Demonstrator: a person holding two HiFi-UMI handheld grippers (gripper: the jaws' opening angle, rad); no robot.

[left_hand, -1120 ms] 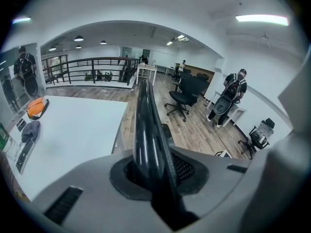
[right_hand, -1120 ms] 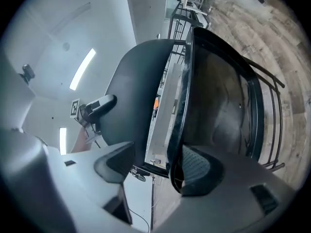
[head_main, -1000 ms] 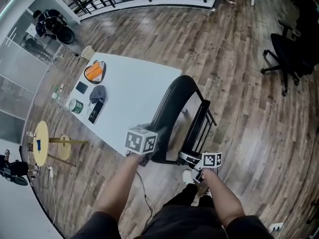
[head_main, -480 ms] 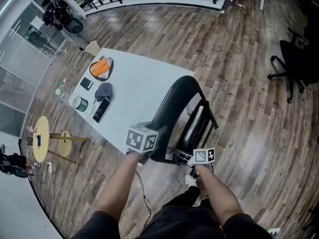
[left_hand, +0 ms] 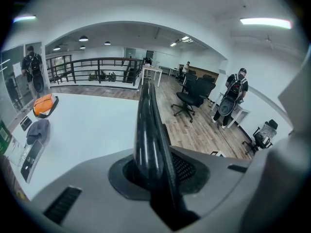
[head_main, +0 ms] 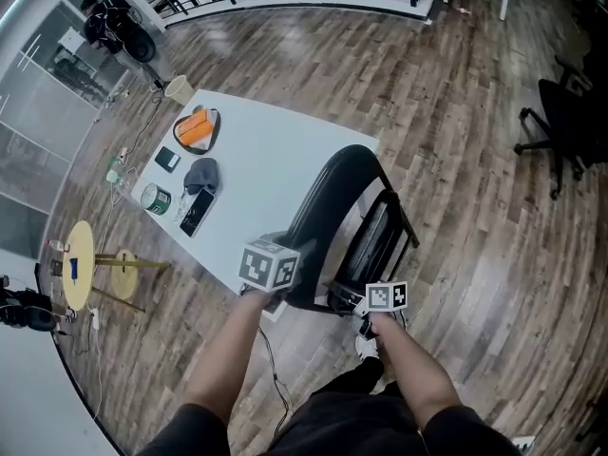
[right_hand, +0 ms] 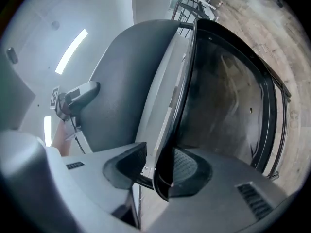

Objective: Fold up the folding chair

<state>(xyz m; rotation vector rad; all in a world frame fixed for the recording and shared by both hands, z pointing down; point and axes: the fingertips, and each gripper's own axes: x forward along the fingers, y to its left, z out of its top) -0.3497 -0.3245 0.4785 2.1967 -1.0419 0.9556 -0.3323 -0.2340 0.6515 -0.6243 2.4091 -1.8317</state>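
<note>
The black folding chair (head_main: 334,190) stands against the white table's near corner, its seat (head_main: 376,236) tipped up steeply. My left gripper (head_main: 283,297) holds the top edge of the backrest (left_hand: 146,115). That edge runs straight between its pads, which are easing open slightly in the left gripper view (left_hand: 155,171). My right gripper (head_main: 359,304) is at the seat's front rim (right_hand: 190,76). Its jaws are closing around the rim in the right gripper view (right_hand: 158,169): one pad touches it and the other still shows a gap.
The white table (head_main: 275,155) carries an orange item (head_main: 195,129), a grey cap (head_main: 200,173), a phone (head_main: 196,213) and a can (head_main: 152,199). An office chair (head_main: 570,122) stands at the right, a yellow round stool (head_main: 76,269) at the left. A cable lies on the wood floor by my feet.
My right gripper has shifted left, up to the seat's front rim. The left gripper has stayed on the backrest edge. The head view has swung a little.
</note>
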